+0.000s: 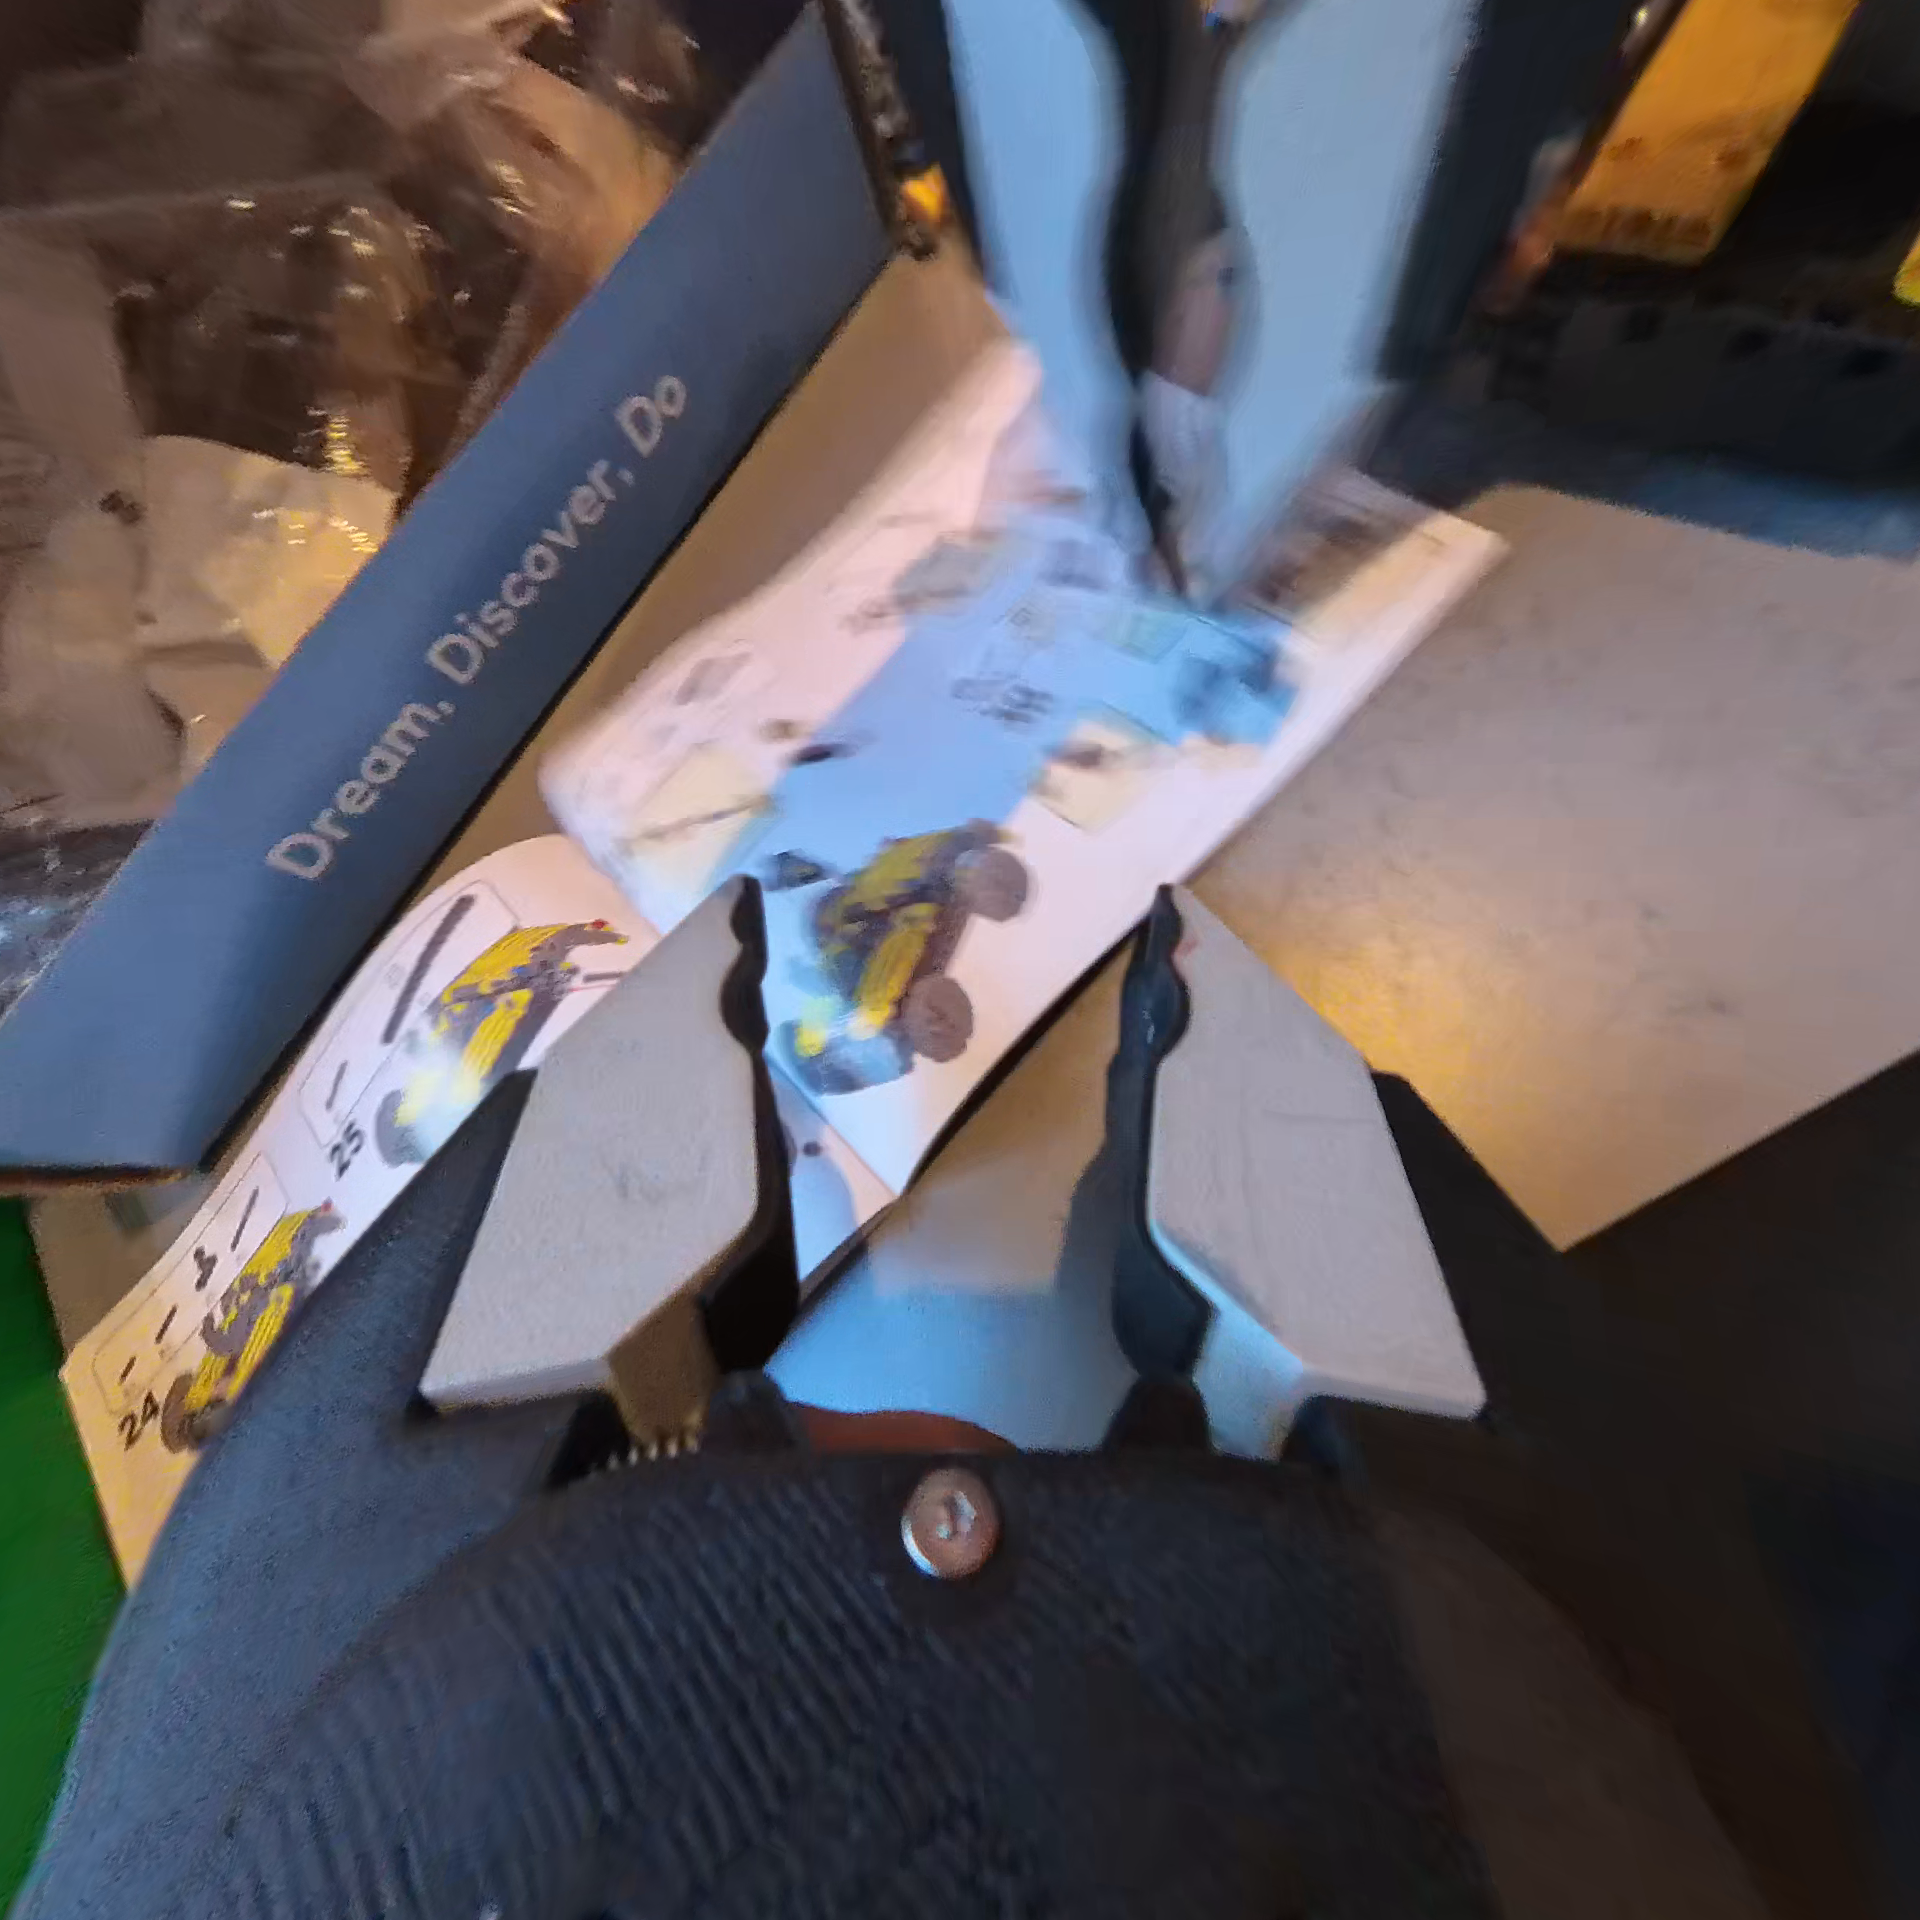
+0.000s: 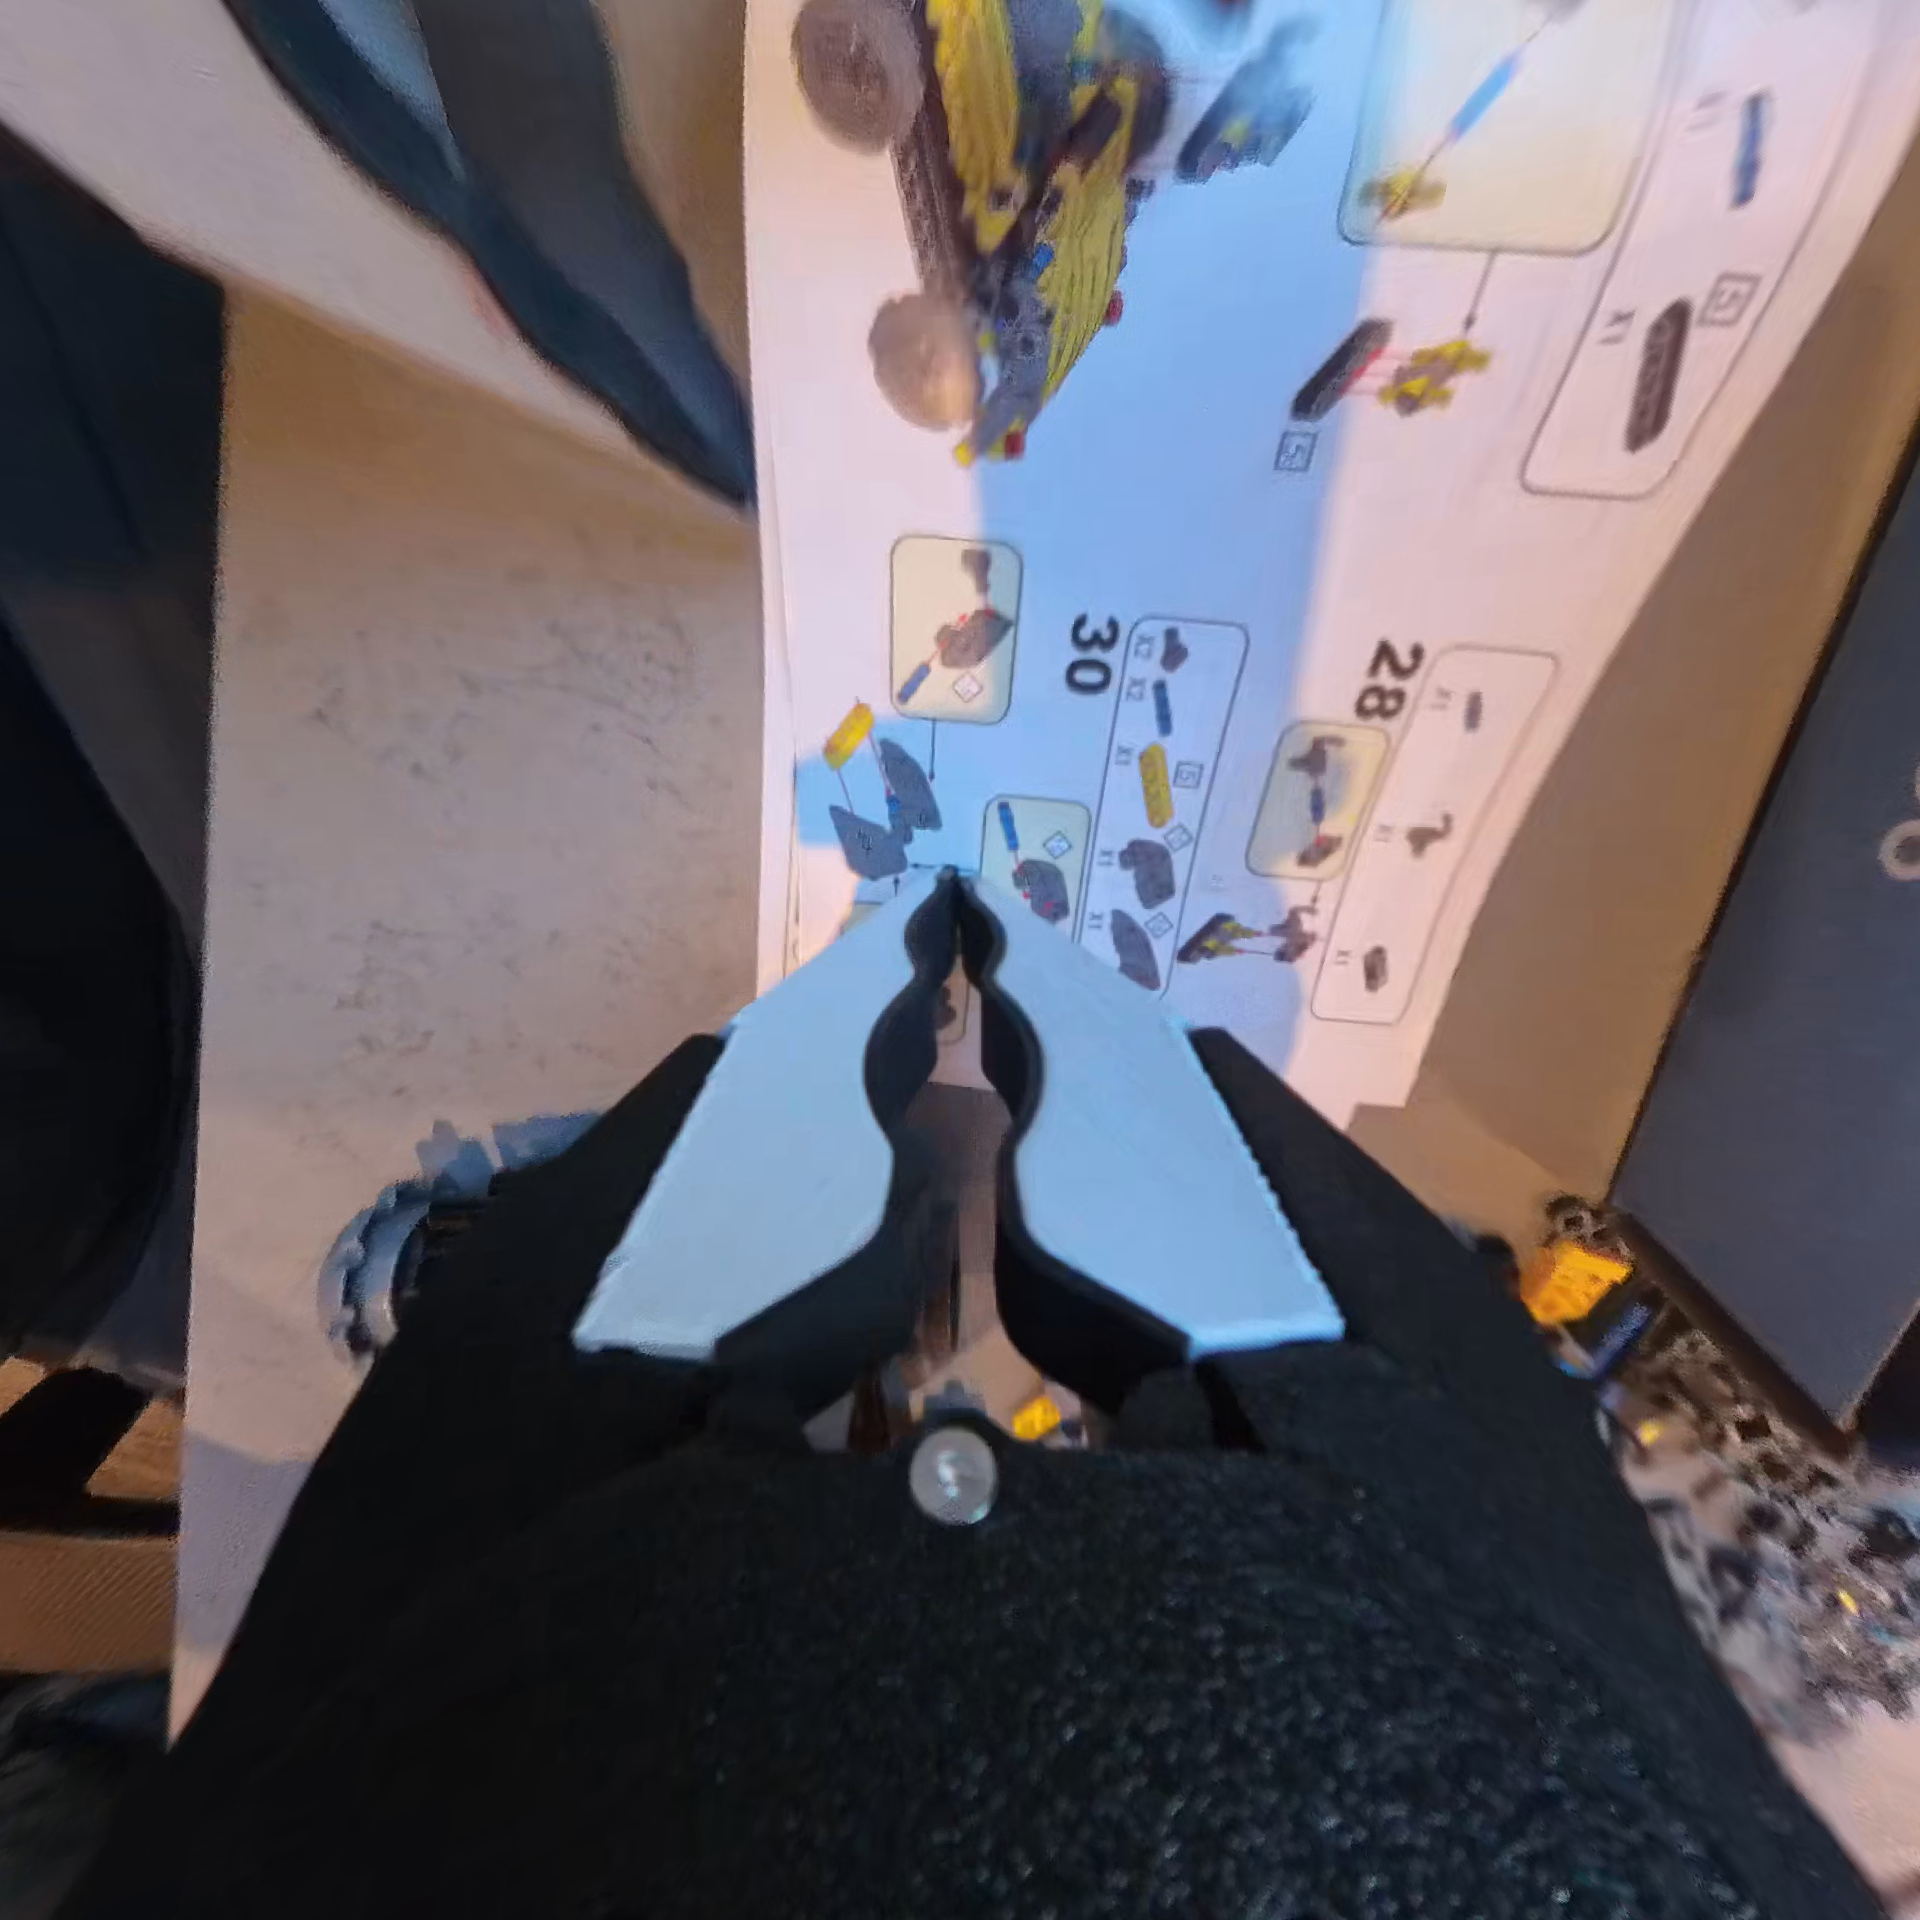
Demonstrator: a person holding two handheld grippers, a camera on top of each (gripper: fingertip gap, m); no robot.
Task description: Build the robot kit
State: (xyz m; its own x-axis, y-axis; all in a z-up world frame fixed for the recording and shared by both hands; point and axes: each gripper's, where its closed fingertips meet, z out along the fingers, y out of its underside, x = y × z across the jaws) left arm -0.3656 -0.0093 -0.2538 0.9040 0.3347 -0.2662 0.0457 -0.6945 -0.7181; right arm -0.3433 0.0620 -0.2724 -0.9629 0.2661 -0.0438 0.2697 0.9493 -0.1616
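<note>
An open building-instruction booklet (image 1: 935, 748) with pictures of a yellow car lies on a pale table (image 1: 1610, 779). My left gripper (image 1: 956, 914) is open and empty, with its fingers above the booklet's near edge. My right gripper (image 2: 948, 902) is shut, its tips pinching the upper page (image 2: 1143, 520) near that page's end. In the left wrist view the right gripper (image 1: 1195, 587) comes down from above onto the far end of that page. The page curves up off the lower page (image 1: 343, 1091) and looks blurred together with the gripper.
A dark flat box (image 1: 468, 675) lies along the booklet's left side, with clear plastic bags (image 1: 260, 312) behind it. Loose small bricks (image 2: 1714, 1455) and a grey toothed part (image 2: 384, 1236) lie near my right gripper. A green surface (image 1: 42, 1455) shows past the table's left edge. The left gripper's tips are roughly 8 cm from the right gripper's.
</note>
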